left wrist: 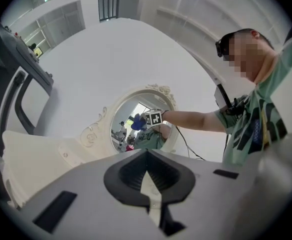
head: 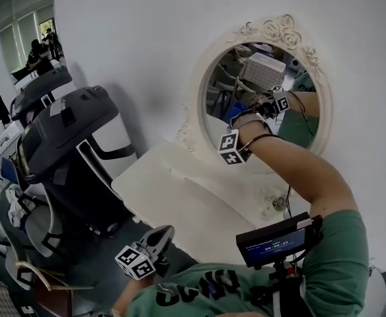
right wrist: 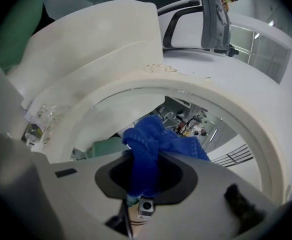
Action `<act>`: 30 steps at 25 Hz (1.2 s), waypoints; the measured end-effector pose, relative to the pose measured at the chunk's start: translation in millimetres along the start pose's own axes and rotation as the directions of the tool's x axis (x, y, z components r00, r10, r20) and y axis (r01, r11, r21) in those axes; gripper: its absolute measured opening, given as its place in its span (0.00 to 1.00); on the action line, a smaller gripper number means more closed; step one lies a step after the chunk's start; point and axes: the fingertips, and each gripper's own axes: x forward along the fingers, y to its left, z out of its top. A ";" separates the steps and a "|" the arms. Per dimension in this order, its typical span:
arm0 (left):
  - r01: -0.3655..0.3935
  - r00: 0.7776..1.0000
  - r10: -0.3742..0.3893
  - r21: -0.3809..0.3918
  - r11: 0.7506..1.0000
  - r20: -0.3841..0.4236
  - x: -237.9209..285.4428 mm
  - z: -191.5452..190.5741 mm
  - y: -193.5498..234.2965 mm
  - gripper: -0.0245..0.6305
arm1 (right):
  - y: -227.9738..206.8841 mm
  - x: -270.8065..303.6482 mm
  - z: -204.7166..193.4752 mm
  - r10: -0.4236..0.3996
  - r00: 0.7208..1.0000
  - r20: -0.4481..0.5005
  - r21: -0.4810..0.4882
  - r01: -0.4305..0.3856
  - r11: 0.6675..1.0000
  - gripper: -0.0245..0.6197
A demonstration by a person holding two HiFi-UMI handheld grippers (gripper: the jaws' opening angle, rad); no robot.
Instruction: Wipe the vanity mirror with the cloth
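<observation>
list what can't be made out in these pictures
Cloth touching the mirror or not: right gripper view, the bunched cloth covers its own contact.
Mirror's lower edge: head view, the arm crosses it.
Small glass thing on the table: head view, too small; right gripper view, blurred at the edge.
Smears on the glass: reflections fill it in every view.

Dim daylight, heavy fisheye vignetting
</observation>
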 end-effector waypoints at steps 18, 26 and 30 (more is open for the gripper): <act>0.184 0.983 -0.183 0.037 0.982 -0.030 66.2 -13.4 -87.8 0.05 | 191.0 -51.4 -142.5 0.522 0.843 -0.131 0.127 -0.508 0.852 0.16; 0.085 0.996 -0.085 0.016 0.996 0.000 29.1 -11.9 -56.7 0.05 | 129.6 -52.6 -72.2 0.404 0.912 0.064 0.054 -0.408 0.912 0.16; 0.028 0.999 -0.028 0.008 1.000 0.016 5.2 -7.0 -39.3 0.05 | 37.8 -46.2 8.8 0.117 0.968 0.223 0.018 -0.125 0.992 0.17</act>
